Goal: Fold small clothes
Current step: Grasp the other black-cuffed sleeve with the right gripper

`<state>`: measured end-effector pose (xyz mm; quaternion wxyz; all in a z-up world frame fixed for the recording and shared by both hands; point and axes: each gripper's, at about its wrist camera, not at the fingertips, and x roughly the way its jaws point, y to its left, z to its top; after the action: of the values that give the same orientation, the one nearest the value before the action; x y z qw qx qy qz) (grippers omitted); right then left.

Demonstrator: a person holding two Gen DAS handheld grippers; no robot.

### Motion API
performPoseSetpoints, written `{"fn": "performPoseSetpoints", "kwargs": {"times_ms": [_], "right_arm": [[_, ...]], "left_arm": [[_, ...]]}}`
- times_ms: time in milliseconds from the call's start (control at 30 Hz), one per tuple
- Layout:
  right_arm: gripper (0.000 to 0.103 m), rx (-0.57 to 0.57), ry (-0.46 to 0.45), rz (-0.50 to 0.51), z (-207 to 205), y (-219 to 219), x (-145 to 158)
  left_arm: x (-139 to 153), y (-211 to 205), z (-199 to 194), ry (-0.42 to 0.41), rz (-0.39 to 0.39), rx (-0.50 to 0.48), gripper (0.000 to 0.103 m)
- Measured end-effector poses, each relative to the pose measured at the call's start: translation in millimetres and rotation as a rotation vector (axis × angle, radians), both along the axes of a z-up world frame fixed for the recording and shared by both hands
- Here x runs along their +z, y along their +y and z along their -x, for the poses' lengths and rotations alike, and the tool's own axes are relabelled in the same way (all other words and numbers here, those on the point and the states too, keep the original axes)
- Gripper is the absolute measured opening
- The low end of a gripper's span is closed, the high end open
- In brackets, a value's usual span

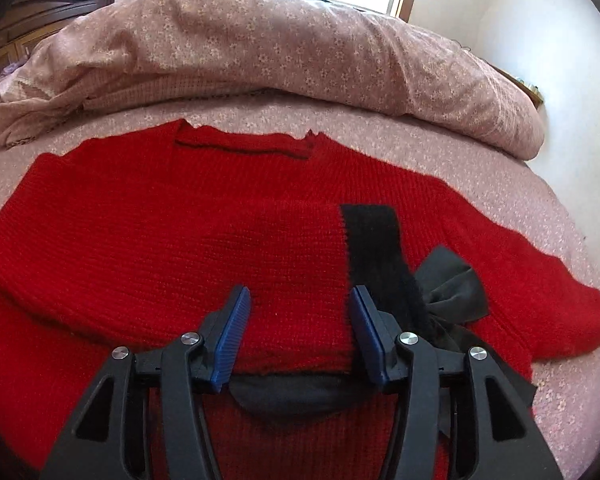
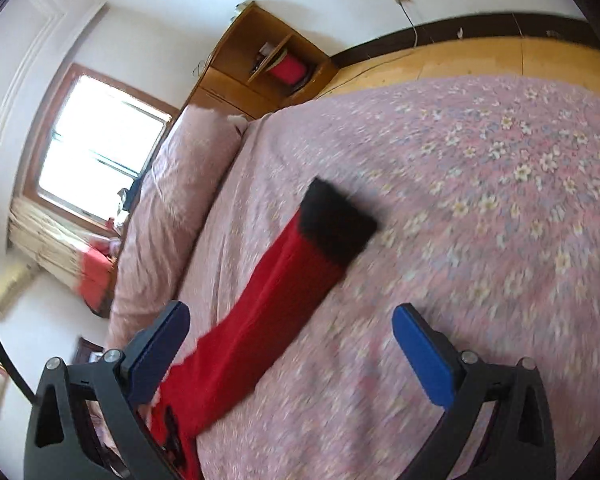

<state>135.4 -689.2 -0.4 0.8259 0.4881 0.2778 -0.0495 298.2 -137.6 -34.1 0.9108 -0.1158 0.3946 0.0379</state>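
A red knit sweater (image 1: 148,232) lies flat on the pink floral bed (image 1: 532,204). One sleeve is folded over its body, its black cuff (image 1: 370,236) near the middle, with a black bow (image 1: 450,284) beside it. My left gripper (image 1: 298,312) is open and empty, just above the sweater's body. In the right wrist view the other red sleeve (image 2: 276,300) stretches out across the bed and ends in a black cuff (image 2: 336,220). My right gripper (image 2: 292,328) is open and empty, hovering over that sleeve.
A rolled pink floral duvet (image 1: 260,52) lies along the far side of the bed. A wooden bedside cabinet (image 2: 260,68) stands by the wall, next to a window (image 2: 100,148). Wooden floor (image 2: 460,56) shows beyond the bed edge.
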Motion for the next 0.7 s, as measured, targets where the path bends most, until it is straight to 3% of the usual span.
{"fn": "performPoseSetpoints", "kwargs": {"times_ms": [100, 467, 700], "right_arm": [[0.103, 0.039, -0.006, -0.037, -17.0, -12.2, -16.4], [0.103, 0.056, -0.056, 0.032, -75.8, -28.2, -16.9], [0.103, 0.106, -0.07, 0.076, -69.0, -1.1, -8.9]], "left_arm": [[-1.3, 5.9, 0.6, -0.008, 0.034, -0.001, 0.046], [0.0, 5.4, 1.0, -0.011, 0.041, -0.006, 0.048], [0.1, 6.4, 1.2, -0.013, 0.048, -0.007, 0.048]]}}
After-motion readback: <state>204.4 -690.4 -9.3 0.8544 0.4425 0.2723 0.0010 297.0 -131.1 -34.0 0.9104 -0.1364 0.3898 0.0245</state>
